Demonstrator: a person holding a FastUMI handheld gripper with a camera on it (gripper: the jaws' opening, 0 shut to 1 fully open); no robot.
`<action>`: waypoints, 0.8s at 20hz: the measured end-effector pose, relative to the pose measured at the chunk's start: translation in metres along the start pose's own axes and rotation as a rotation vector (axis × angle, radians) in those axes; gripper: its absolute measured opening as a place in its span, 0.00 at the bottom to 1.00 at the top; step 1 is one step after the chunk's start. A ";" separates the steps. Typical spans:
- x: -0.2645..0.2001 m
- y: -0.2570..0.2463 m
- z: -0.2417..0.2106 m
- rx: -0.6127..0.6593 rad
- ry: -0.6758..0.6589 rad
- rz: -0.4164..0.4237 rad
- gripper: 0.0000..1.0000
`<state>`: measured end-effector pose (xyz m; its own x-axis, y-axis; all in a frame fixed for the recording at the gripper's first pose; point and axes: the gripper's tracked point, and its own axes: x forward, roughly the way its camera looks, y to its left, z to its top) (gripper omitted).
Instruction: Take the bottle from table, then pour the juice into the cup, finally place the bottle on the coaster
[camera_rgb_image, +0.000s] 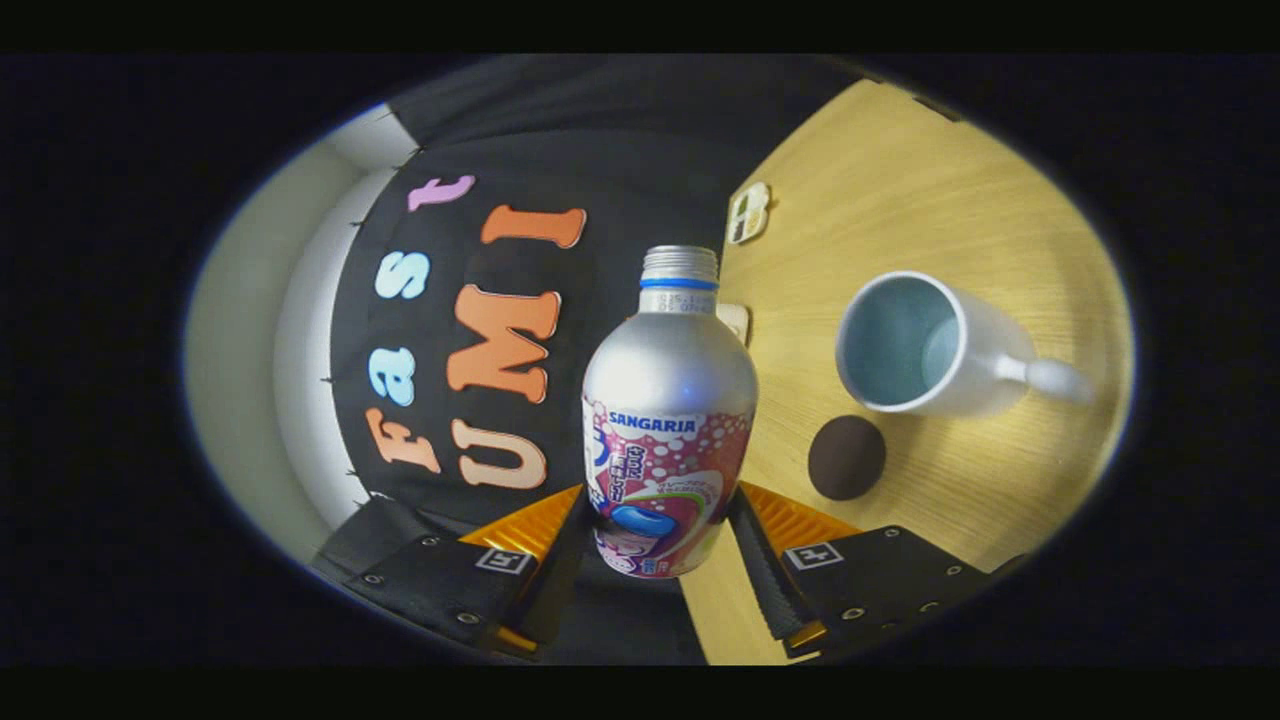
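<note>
Claw (660, 525) grips bottle (668, 420), well apart from cup (925, 345).

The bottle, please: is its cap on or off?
Off: the bottle, gripped in the gripper, shows bare neck threads and no cap.

Silver bottle (668, 400) with pink bubbly label; white cup (925, 345), perhaps bluish inside; dark brown coaster (846, 457)

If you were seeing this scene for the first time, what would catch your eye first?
The silver bottle, cap off, clamped between the gripper fingers. Beyond the fingers on the wooden table, a white cup appears tipped, its empty mouth facing the camera, with a dark round coaster beside it.
</note>
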<state>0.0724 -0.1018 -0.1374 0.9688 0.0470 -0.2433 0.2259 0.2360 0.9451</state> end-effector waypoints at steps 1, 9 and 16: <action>0.003 0.002 0.002 -0.089 -0.018 0.008 0.77; 0.026 0.001 0.008 -0.701 -0.113 0.031 0.77; 0.047 0.002 0.008 -1.079 -0.124 -0.030 0.77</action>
<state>0.1192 -0.1065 -0.1453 0.9816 -0.0572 -0.1823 0.1000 0.9668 0.2351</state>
